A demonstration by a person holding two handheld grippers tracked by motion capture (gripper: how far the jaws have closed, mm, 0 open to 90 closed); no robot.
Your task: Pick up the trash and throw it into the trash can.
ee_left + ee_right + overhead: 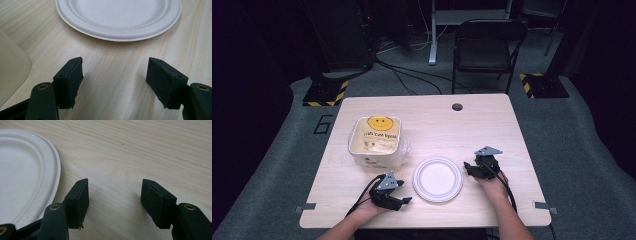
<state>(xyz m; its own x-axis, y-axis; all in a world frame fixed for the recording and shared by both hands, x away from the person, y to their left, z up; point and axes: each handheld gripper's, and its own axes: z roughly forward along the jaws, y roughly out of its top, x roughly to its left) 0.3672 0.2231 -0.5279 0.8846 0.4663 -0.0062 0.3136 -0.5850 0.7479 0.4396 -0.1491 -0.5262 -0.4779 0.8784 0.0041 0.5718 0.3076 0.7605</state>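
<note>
Two spread tools, left [404,201] and right [468,167], flank an empty white paper plate [437,179] at the bench's [472,125] near edge. High view alone shows the smiley-printed plastic bag [377,141], holding cream containers.

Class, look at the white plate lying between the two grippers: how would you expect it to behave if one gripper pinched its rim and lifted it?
The plate looks like thin moulded paper, so it is probably very light. Its thin rim lies nearly flush on the table, so a jaw may struggle to get under, and a push would likely slide it. Pinched at one edge, it might sag a little.
</note>
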